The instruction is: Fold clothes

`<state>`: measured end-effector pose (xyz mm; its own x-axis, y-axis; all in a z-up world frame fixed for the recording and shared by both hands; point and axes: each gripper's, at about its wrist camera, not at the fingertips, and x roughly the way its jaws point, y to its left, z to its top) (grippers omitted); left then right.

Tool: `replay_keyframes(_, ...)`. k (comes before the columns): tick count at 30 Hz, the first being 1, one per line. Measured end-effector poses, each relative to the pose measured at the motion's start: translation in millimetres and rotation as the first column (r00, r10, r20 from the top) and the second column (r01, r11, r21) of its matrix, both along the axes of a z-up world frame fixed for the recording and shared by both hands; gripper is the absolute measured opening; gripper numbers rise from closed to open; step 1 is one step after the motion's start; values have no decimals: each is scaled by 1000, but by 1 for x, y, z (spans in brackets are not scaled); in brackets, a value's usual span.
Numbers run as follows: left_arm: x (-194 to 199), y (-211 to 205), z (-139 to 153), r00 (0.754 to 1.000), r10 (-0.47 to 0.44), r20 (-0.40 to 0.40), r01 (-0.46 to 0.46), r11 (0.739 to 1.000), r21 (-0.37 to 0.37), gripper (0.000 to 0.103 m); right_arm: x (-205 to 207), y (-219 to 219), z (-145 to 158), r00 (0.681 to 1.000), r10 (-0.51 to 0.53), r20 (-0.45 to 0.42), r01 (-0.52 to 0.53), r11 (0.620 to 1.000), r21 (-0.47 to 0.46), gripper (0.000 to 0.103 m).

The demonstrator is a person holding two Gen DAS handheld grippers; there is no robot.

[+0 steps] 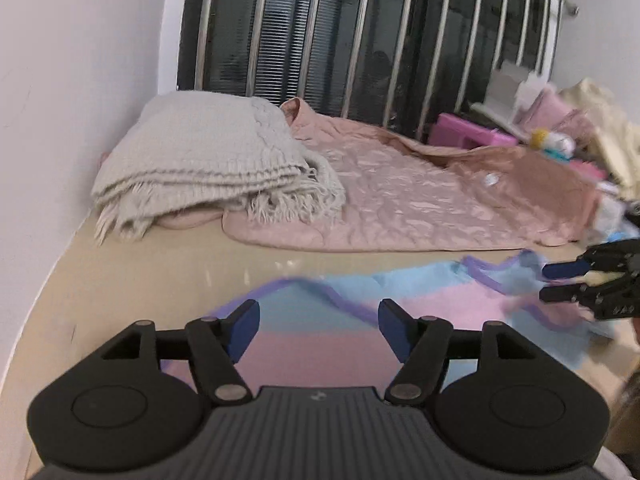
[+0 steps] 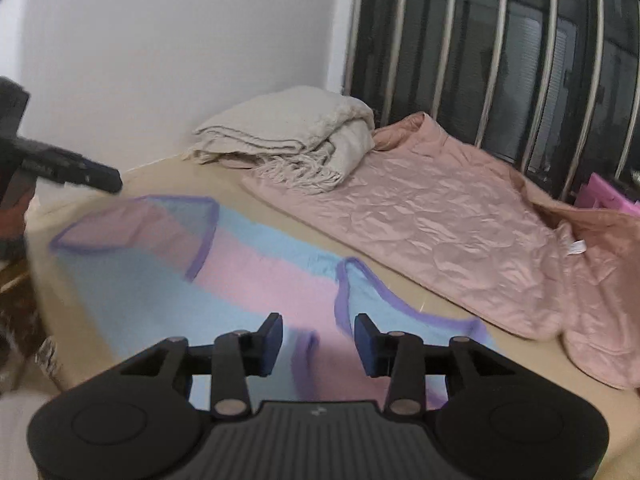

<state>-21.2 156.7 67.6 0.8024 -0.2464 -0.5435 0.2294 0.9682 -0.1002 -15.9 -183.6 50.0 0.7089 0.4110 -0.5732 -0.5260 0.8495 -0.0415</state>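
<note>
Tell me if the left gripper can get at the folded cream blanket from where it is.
Probably yes. The left gripper is open over the striped garment, and the cream blanket lies ahead to its left with only bare beige surface between them.

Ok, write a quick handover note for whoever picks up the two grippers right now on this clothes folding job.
Left gripper: open, holding nothing, poised over the near part of the pink and blue garment.
Right gripper: open, nothing held, at the garment's purple-trimmed edge on its other end.
The garment lies spread on the beige surface, one trimmed corner already turned over. Behind it are a pink quilted blanket and a folded cream throw, both untouched.
Done: garment laid out. Left: grip both ends, fold, probably then the rest of the pile.
</note>
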Motion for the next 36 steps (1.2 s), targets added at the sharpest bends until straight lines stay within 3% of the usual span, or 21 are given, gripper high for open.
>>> replay_keyframes(2, 26, -9, -3, 1000, 9, -25, -9, 1000, 19, 67, 27, 9, 3, 998, -45, -33, 46, 998, 36, 38)
replay_keyframes(7, 79, -15, -24, 992, 52, -117, -47, 998, 50, 66, 97, 20, -3, 978, -101, -182, 104, 995, 6, 41)
replay_keyframes(12, 94, -13, -35, 988, -1, -157, -4, 1000, -28, 62, 127, 18, -18, 956, -84, -281, 118, 987, 106, 41)
replay_keyframes(14, 97, -17, -39, 986, -21, -167, 20, 1000, -10, 46, 133, 24, -25, 956, -79, -282, 109, 990, 94, 40)
replay_keyframes(15, 99, -22, -42, 985, -23, -171, 26, 999, 18, 37, 135, 28, -29, 954, -84, -289, 109, 991, 74, 34)
replay_keyframes(16, 99, -25, -44, 986, -23, -163, 31, 999, 44, 20, 135, 31, -30, 958, -91, -272, 110, 992, 57, 15)
replay_keyframes(17, 98, -28, -45, 988, -32, -150, 41, 998, 55, 10, 134, 33, -31, 958, -96, -269, 110, 993, 36, 4)
replay_keyframes(19, 97, -28, -44, 989, -44, -140, 51, 998, 43, 2, 132, 30, -29, 958, -97, -271, 115, 992, 49, 3)
replay_keyframes(21, 90, -27, -37, 995, -27, -95, 31, 999, 36, 1, 127, 24, -24, 963, -99, -249, 123, 989, 83, 3)
replay_keyframes(24, 66, -23, -18, 1000, -12, -2, 12, 1000, 2, 1, 104, 14, -7, 986, -81, -148, 102, 984, 142, 3)
replay_keyframes(28, 3, -29, -1, 994, 15, 112, -19, 999, 32, 1, 33, -5, 8, 999, -34, 1, 34, 977, 210, 3)
replay_keyframes(30, -25, -34, -12, 996, 13, 84, -18, 998, 65, 1, -4, -11, 0, 1000, -10, 13, 7, 980, 198, 3)
replay_keyframes(33, -51, -37, -32, 997, 67, 21, -69, 991, 114, 6, -45, -11, -23, 998, 42, -51, -35, 990, 133, 4)
replay_keyframes(35, -57, -32, -42, 989, 148, -11, -145, 981, 132, 27, -38, -15, -23, 998, -14, -55, 20, 993, 117, 10)
replay_keyframes(36, -55, -25, -42, 982, 186, -29, -182, 978, 102, 31, -33, -17, -23, 997, -47, -54, 53, 992, 110, 15)
